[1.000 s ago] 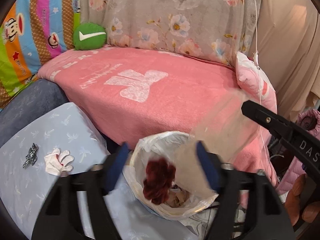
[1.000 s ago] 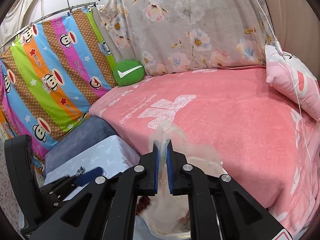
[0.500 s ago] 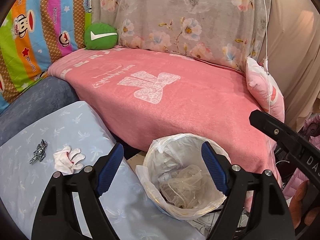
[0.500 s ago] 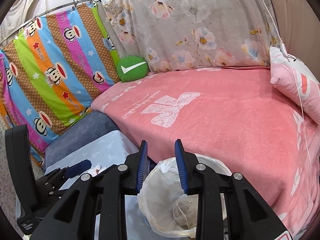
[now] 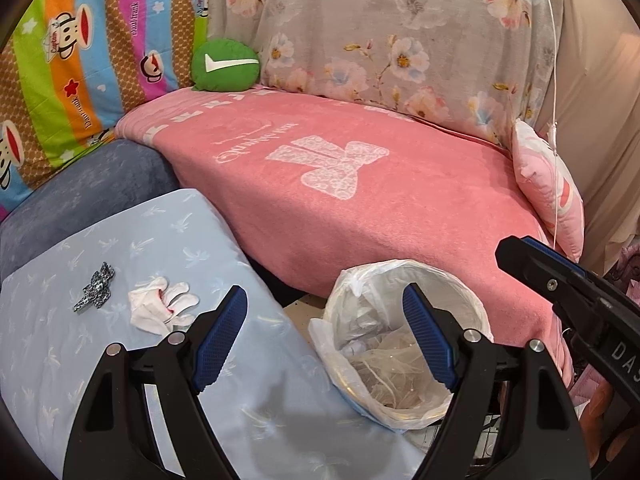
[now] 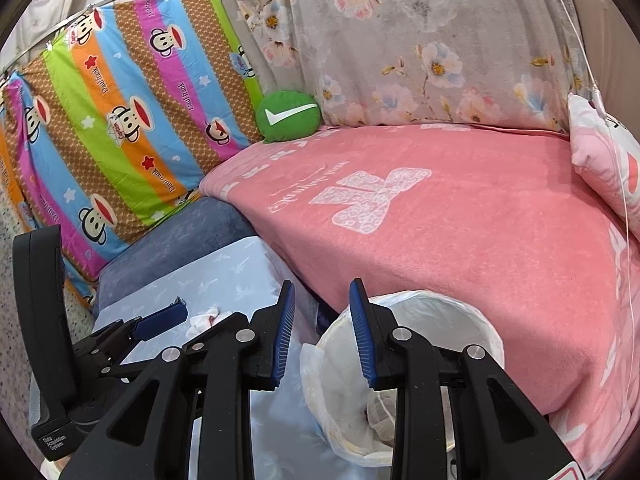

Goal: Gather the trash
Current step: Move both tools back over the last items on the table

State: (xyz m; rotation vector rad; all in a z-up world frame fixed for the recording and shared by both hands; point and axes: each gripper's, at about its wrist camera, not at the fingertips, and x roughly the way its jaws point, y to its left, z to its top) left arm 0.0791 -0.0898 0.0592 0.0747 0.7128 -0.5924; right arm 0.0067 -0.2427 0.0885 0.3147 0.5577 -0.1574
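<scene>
Crumpled white tissue (image 5: 160,310), red-stained, on pale blue cloth (image 5: 120,360)

pink blanket (image 5: 400,208) | green round cushion (image 5: 225,65) | floral sheet (image 5: 400,28) | striped monkey-print sheet (image 6: 120,128)

The right hand-held gripper (image 6: 322,334) is covering the near-left rim of the bin (image 6: 452,308) in the right wrist view, so most of its contents are staying out of sight. Its black fingers are also hiding part of the crumpled tissue (image 6: 204,318). In the left wrist view, the small dark patterned item (image 5: 95,293) is appearing too small to identify.
</scene>
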